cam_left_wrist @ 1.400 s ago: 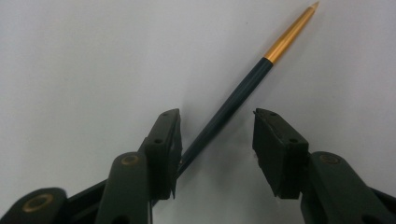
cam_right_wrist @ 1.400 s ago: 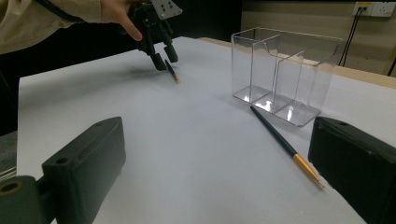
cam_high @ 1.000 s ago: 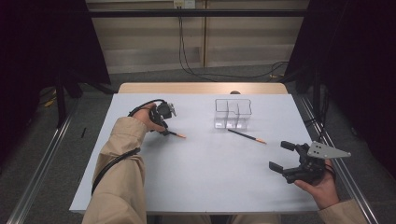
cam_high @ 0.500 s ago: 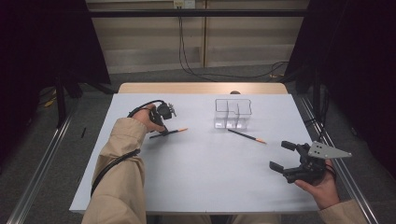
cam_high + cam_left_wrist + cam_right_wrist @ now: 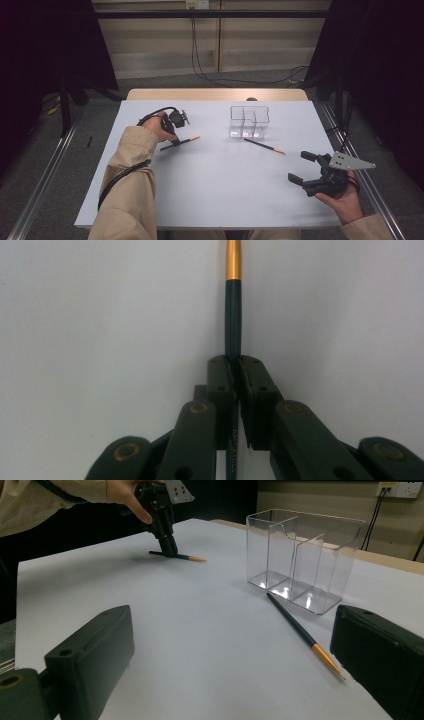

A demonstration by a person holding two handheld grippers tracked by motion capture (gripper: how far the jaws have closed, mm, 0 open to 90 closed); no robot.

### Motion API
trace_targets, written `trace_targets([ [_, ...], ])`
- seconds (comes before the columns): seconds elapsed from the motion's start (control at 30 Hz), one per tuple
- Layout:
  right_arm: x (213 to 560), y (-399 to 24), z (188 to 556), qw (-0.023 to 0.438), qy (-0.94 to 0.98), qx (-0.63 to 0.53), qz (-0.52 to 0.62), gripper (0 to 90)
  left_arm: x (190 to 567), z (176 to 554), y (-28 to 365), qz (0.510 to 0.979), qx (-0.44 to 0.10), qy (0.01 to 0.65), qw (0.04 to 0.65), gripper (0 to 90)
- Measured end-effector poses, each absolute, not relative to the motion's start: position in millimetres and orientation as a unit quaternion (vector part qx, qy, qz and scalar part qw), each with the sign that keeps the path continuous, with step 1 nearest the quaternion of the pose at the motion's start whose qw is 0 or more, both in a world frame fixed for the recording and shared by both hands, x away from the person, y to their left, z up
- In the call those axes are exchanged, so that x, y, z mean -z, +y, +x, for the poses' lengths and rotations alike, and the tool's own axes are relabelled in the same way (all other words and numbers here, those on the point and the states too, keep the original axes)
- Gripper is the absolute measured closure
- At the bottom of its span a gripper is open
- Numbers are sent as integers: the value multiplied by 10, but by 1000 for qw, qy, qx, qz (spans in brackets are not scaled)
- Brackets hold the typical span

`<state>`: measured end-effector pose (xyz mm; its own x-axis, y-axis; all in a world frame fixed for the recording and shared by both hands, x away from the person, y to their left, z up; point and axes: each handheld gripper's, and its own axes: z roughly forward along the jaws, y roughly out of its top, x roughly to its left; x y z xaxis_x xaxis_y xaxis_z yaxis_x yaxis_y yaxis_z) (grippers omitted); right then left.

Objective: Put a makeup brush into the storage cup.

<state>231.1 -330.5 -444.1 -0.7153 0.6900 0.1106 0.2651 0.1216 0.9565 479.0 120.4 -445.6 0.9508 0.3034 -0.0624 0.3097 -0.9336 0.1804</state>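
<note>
My left gripper (image 5: 175, 135) points down at the table's left half, shut on a dark pencil (image 5: 181, 143) with an orange-gold end. In the left gripper view the pencil (image 5: 233, 315) runs straight out between the closed jaws of the gripper (image 5: 237, 375). A second dark pencil (image 5: 264, 145) lies flat in front of a clear divided container (image 5: 249, 121). My right gripper (image 5: 299, 166) rests open near the right front edge, apart from that pencil (image 5: 300, 630), with nothing between its fingers (image 5: 90, 650). The right gripper view also shows the left gripper (image 5: 167, 545) on its pencil (image 5: 186, 557).
The white tabletop (image 5: 220, 190) spans the work area, with a wooden strip (image 5: 215, 94) along its far edge. Metal rails (image 5: 45, 170) run on both sides. The container (image 5: 300, 555) stands upright with nothing in it.
The pencil at the left gripper has swung, its orange end turning toward the far side of the table. The right gripper has stayed put.
</note>
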Motion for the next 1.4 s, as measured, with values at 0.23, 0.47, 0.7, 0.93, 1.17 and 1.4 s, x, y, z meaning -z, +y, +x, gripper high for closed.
trace_targets([
  [0.23,4439,-3298,2311,185,727,-574,328,33,4455,4781,1197,982,13,162,93,842],
  [0.47,4441,-3300,2312,184,727,-575,328,33,4409,4780,1229,979,10,173,106,842],
  [0.7,4443,-3290,2315,184,728,-574,326,33,4372,4753,1263,972,12,194,135,842],
  [0.93,4447,-3282,2316,182,729,-573,327,33,4329,4728,1318,960,21,217,176,842],
  [1.17,4449,-3270,2316,183,730,-572,327,33,4328,4706,1383,951,30,227,208,842],
  [1.4,4447,-3267,2318,183,729,-573,327,31,4307,4668,1455,935,31,240,258,842],
])
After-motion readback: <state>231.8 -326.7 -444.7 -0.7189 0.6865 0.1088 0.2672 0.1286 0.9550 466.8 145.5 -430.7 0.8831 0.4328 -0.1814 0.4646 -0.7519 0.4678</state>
